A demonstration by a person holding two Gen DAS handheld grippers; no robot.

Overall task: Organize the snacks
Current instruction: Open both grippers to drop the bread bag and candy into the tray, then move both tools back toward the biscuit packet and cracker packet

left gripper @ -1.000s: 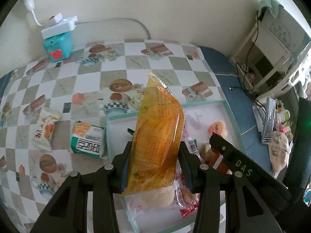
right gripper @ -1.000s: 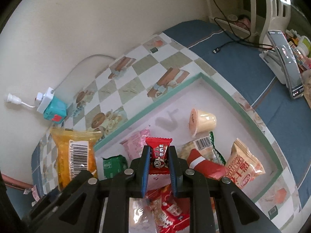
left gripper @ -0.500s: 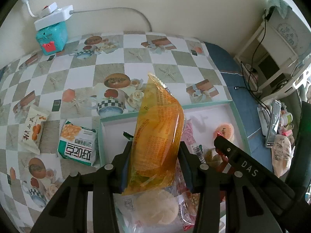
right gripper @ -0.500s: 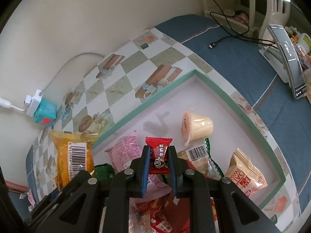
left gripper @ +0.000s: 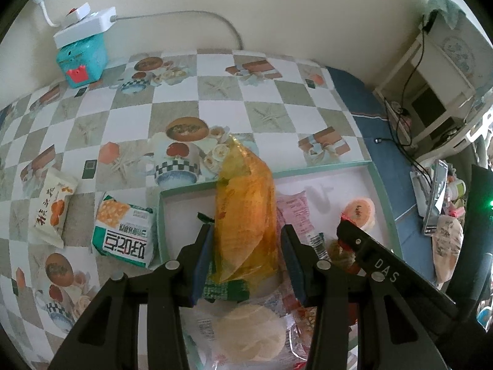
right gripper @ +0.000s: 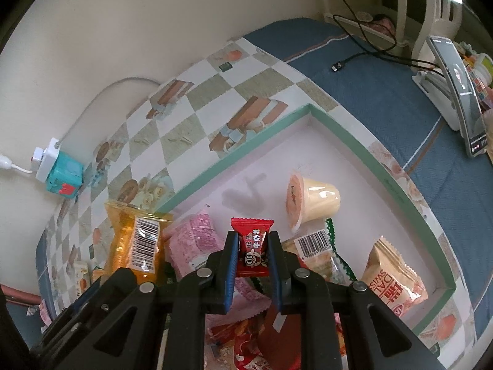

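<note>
My left gripper (left gripper: pixel 245 243) has opened around an orange snack bag (left gripper: pixel 245 215); there is a gap at the right pad, and the bag rests over the left part of the green-rimmed tray (left gripper: pixel 382 182). The bag also shows in the right wrist view (right gripper: pixel 135 240). My right gripper (right gripper: pixel 252 256) is shut on a small red candy packet (right gripper: pixel 252 249) and holds it above the tray (right gripper: pixel 363 151). In the tray lie a pink packet (right gripper: pixel 194 234), a jelly cup (right gripper: pixel 311 200), a beige snack bag (right gripper: pixel 394 277) and red wrappers (right gripper: pixel 246 348).
Two snack packs lie on the checkered tablecloth left of the tray: a green-white one (left gripper: pixel 126 234) and a white-orange one (left gripper: pixel 50 203). A teal box with a power strip (left gripper: pixel 81 52) stands by the wall. A phone on a stand (right gripper: pixel 459 92) sits on the blue cloth.
My left gripper has lowered the orange bag into the tray and its jaws have spread apart. My right gripper has come lower over the tray, still holding the red candy.
</note>
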